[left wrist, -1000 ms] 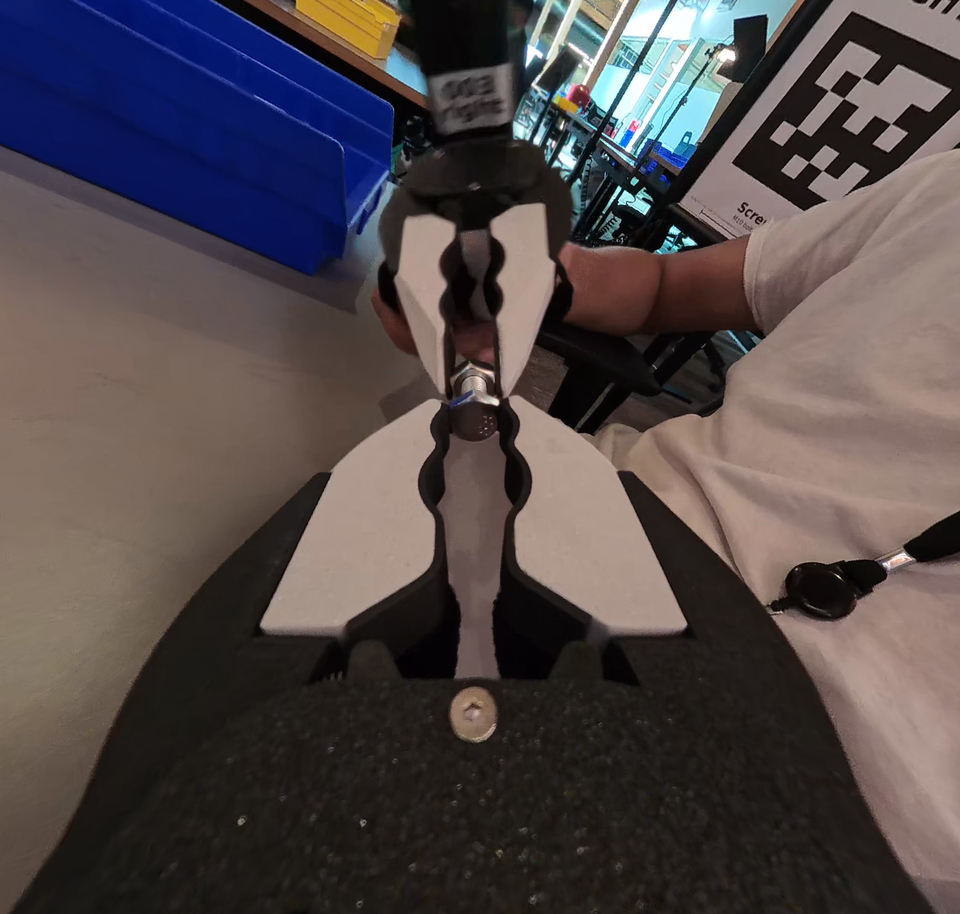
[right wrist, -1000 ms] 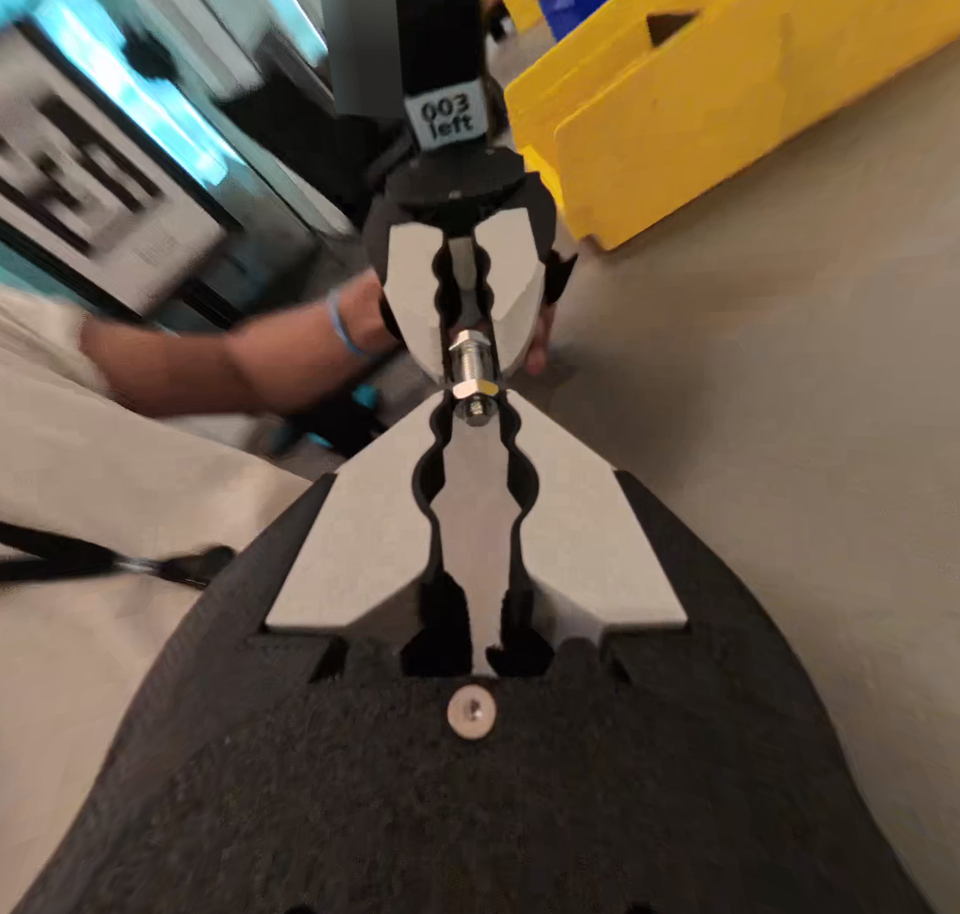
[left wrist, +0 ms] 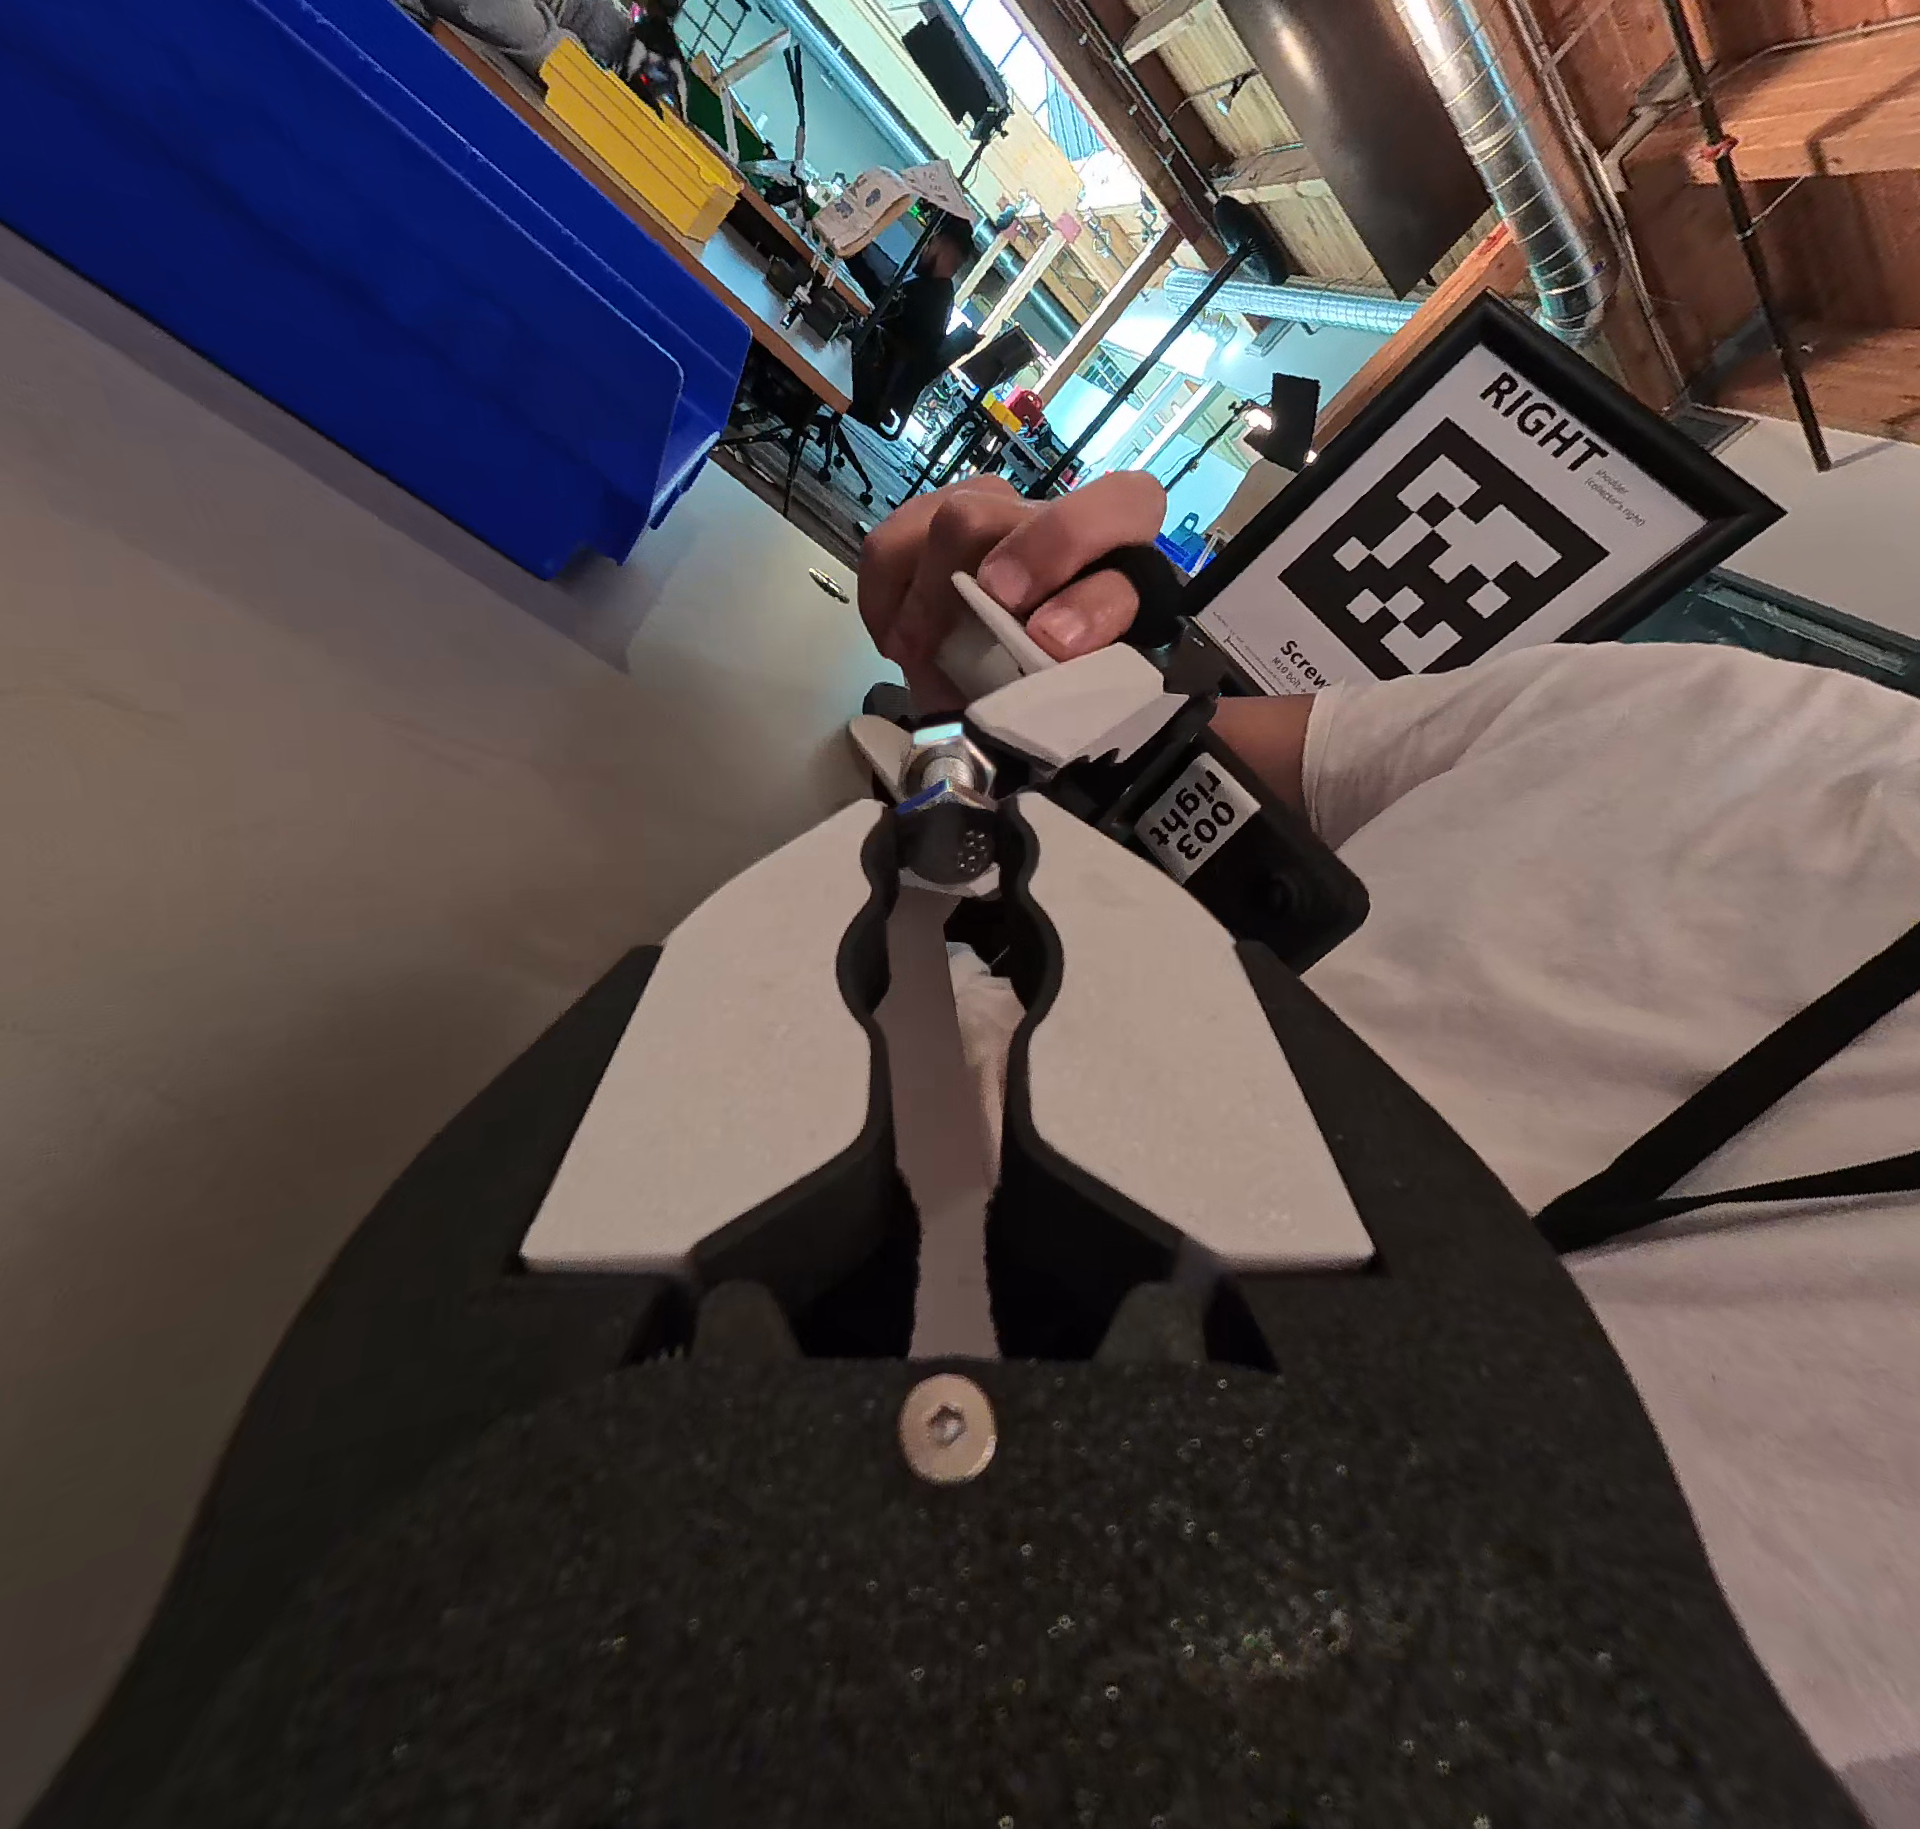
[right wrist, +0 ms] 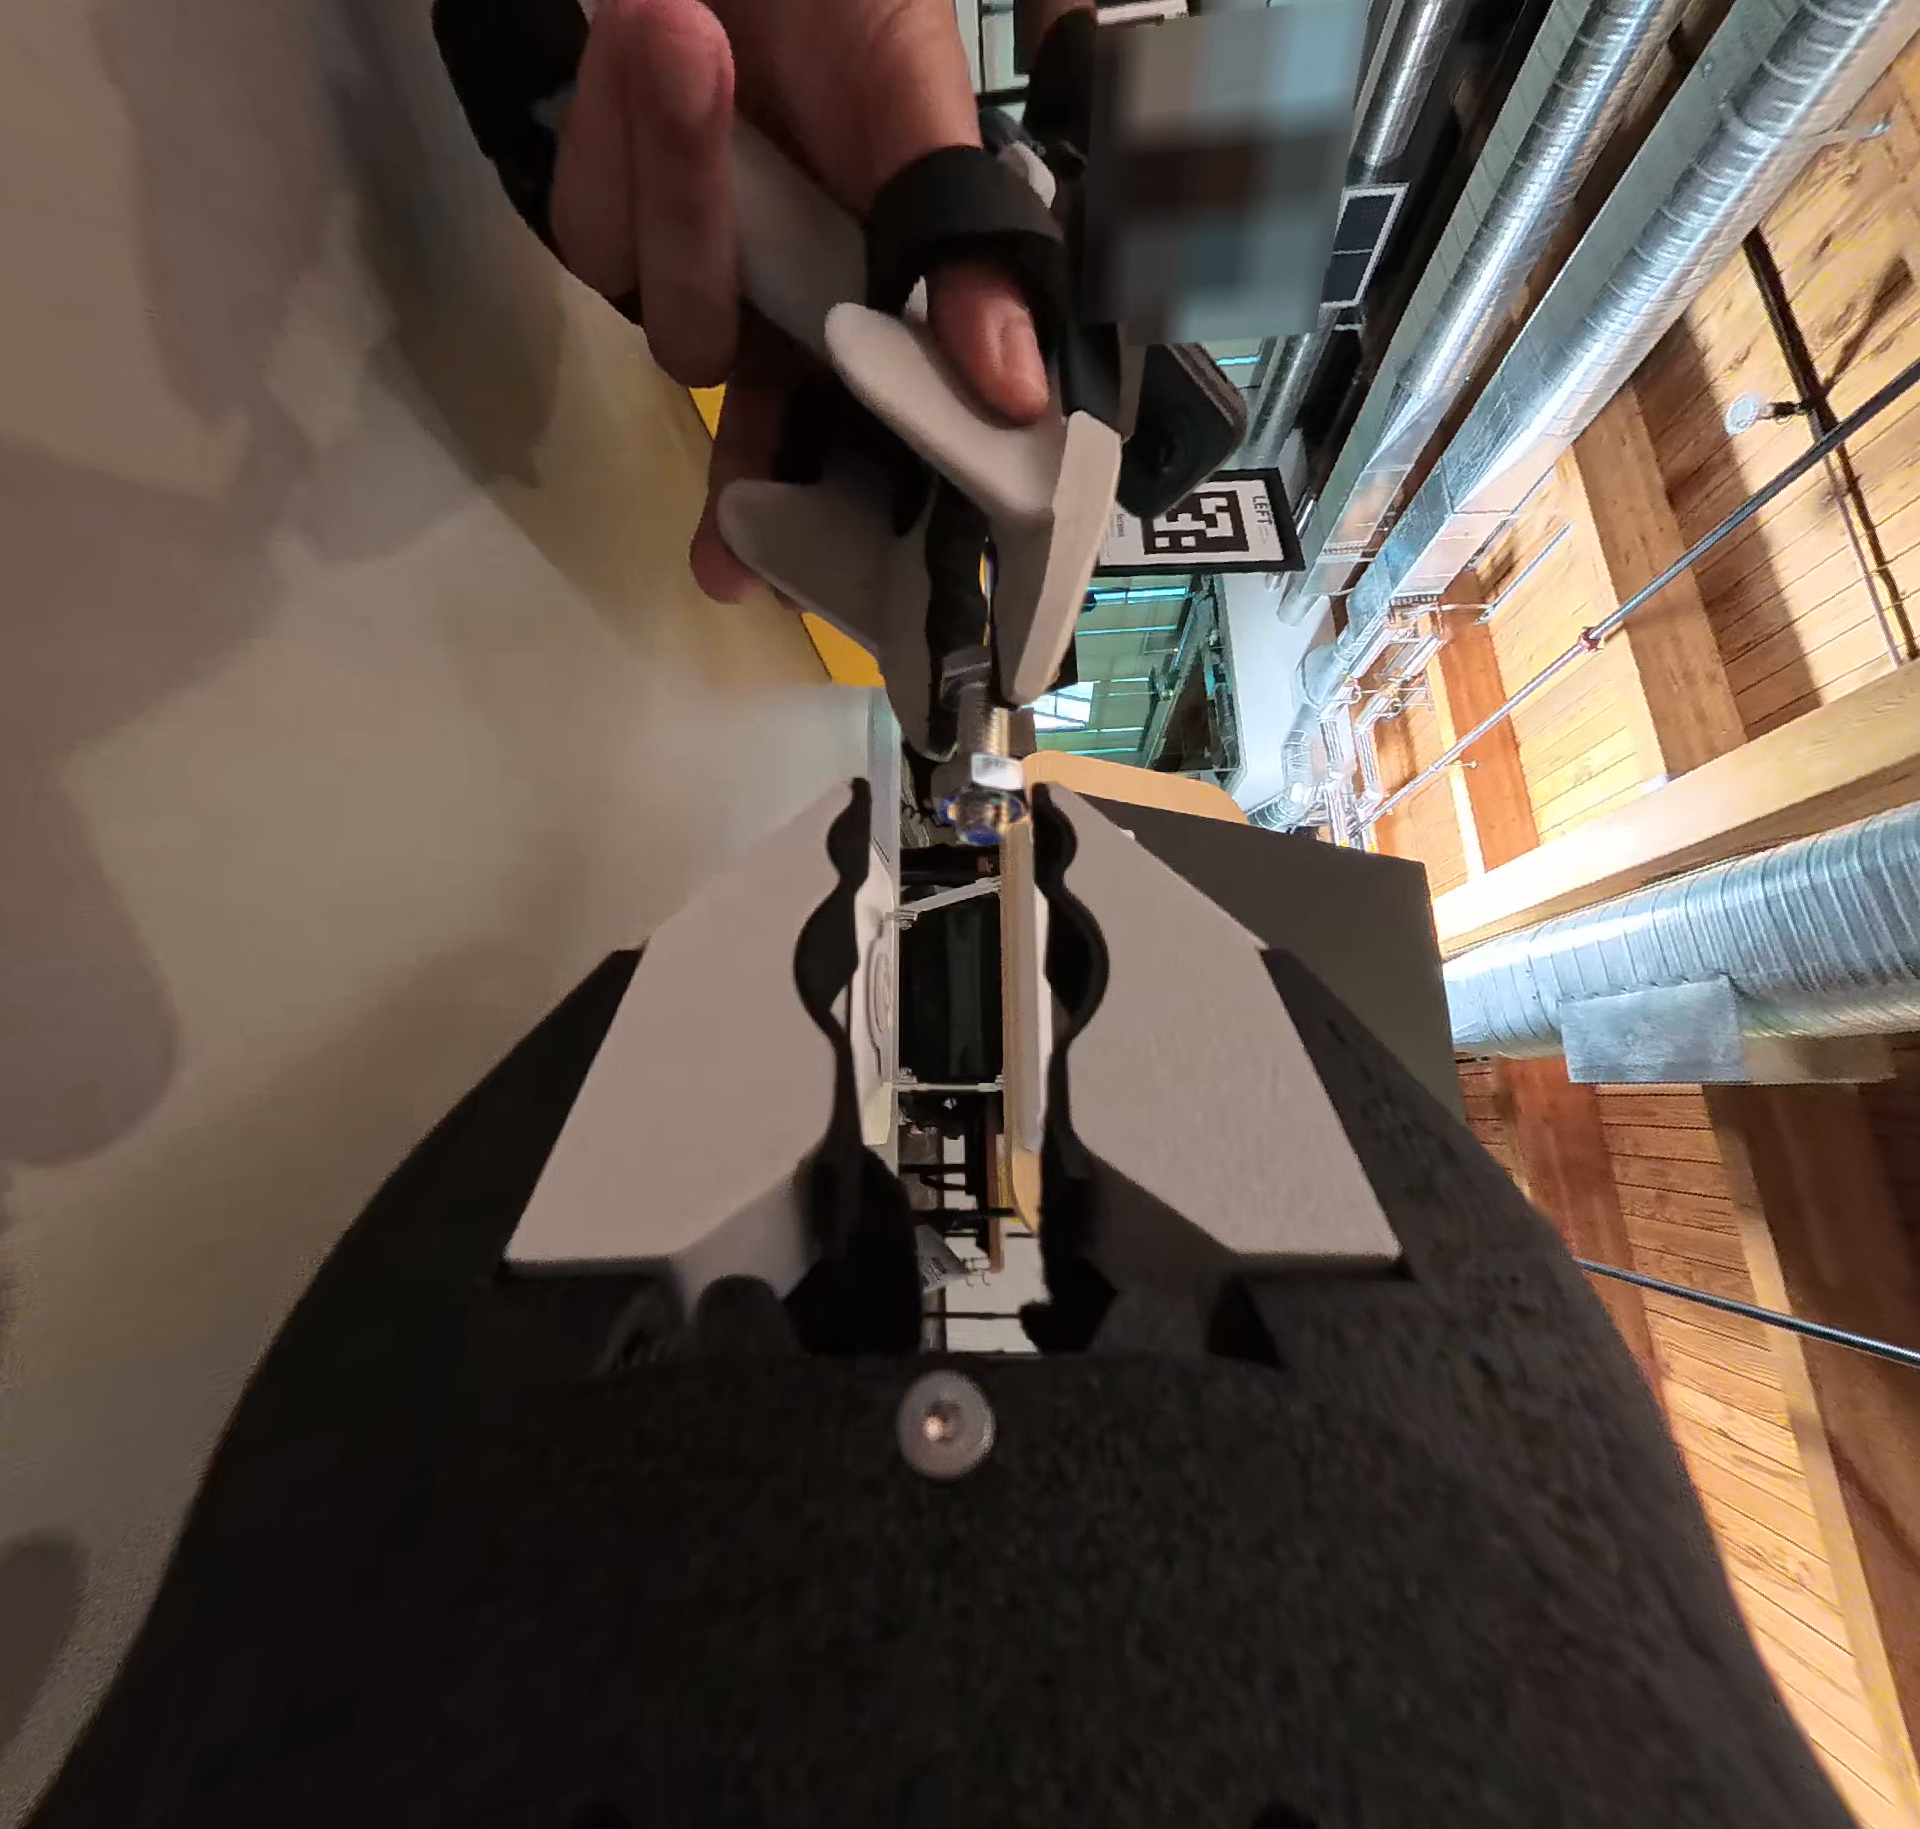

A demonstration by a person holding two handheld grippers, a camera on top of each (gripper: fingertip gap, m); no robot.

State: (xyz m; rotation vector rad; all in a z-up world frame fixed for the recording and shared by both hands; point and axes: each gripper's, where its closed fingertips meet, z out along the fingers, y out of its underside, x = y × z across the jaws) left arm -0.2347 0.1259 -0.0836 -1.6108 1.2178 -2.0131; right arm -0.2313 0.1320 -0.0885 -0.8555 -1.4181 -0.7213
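In the left wrist view my left gripper (left wrist: 948, 823) is shut on the hexagonal head of a steel bolt (left wrist: 954, 852). The threaded shank points forward and carries a steel nut (left wrist: 940, 740). My right gripper (left wrist: 935, 730) faces it from the upper right, rolled on its side, with one finger on either side of the nut. In the right wrist view my right gripper (right wrist: 951, 808) is open. The nut (right wrist: 982, 803) stands between its tips, close to the right pad, with a gap to the left pad. My left gripper (right wrist: 971, 709), held by a hand, grips the bolt beyond.
A pale table (left wrist: 312, 896) lies below. A blue bin (left wrist: 364, 221) stands at the far left. A framed black-and-white marker sign (left wrist: 1455, 553) stands behind the right hand. A person's white shirt (left wrist: 1610, 1000) fills the right side. A yellow bin (right wrist: 821, 636) shows behind the left gripper. Left and right tips are no more than a few centimetres apart.
My right gripper let go of the nut, opened and rolled about a quarter turn; its pads now stand apart around the nut. My left gripper kept hold of the bolt and tilted.
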